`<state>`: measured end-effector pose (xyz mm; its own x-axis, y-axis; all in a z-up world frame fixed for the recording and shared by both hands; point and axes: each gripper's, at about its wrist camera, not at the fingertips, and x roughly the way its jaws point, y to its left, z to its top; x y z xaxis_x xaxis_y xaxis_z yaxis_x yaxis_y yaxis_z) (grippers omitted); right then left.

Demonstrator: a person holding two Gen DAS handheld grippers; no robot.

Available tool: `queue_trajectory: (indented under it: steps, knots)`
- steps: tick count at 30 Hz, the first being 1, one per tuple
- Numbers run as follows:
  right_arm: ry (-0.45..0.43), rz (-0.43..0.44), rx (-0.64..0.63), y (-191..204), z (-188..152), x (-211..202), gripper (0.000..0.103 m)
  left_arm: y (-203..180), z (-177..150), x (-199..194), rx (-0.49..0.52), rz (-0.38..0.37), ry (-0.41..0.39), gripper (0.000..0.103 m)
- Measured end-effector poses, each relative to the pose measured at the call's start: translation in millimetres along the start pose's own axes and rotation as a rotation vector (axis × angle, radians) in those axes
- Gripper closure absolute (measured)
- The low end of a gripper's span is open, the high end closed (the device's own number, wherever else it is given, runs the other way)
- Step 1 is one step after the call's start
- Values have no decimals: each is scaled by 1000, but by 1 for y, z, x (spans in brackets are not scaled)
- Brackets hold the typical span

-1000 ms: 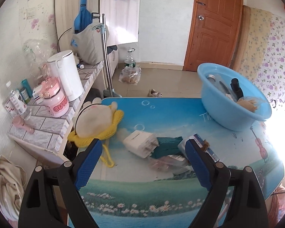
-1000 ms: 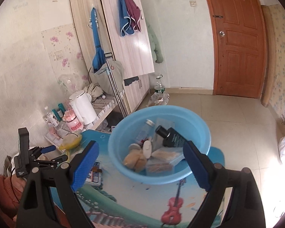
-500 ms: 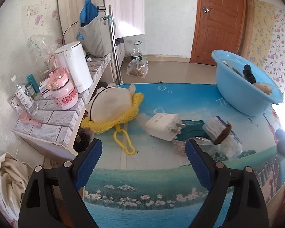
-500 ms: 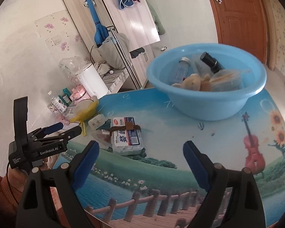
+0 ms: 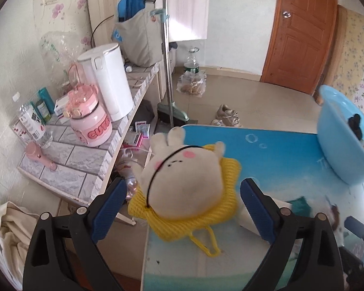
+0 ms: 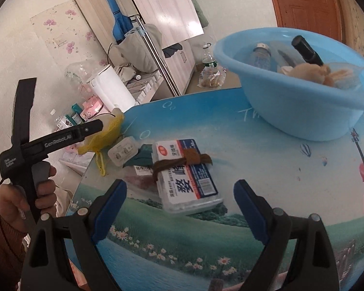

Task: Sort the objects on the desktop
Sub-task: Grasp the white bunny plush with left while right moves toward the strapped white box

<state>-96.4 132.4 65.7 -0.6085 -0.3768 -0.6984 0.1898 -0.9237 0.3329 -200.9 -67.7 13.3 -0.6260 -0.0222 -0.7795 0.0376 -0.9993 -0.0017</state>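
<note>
The left gripper (image 5: pixel 182 198) gapes wide, just opening, around the plush (image 5: pixel 184 181): close low on its body. The right gripper (image 6: pixel 179 208), wide and empty, faces the box (image 6: pixel 186 177).

Bright daylight, glare at right edge, fisheye bending + dark corners, slight motion blur

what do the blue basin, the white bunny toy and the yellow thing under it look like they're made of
Blue basin: looks like smooth moulded plastic, slightly glossy, with light glowing through its thin rim.
White bunny toy: soft plush fabric, matt and fuzzy at the ears.
Yellow piece under it: open woven or knitted mesh, probably synthetic yarn, with a cord loop.
</note>
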Motion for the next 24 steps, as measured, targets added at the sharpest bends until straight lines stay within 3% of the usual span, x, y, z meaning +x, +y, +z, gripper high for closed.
queue_trajectory:
  steps: [4, 6, 9, 14, 18, 24]
  knots:
    - [-38, -63, -41, 14, -6, 1, 19, 8, -4, 17, -9, -4, 22, 8]
    - [-57, -90, -76, 20, -8, -1, 39, 10, -8, 20, -13, -19, 19, 10]
    - [-78, -99, -117, 27, -8, -5, 61, 5, -13, 21, 12, -34, 14, 23]
    - [-90, -80, -121, 25, -15, -13, 74, -12, -22, 18, 82, 14, -10, 33]
    - [-86, -69, -110, 16, -19, -21, 90, -13, -26, 9, 39, 18, -7, 35]
    - [-100, -69, -99, 8, -26, -37, 94, -15, -47, -16, 1, 34, -9, 35]
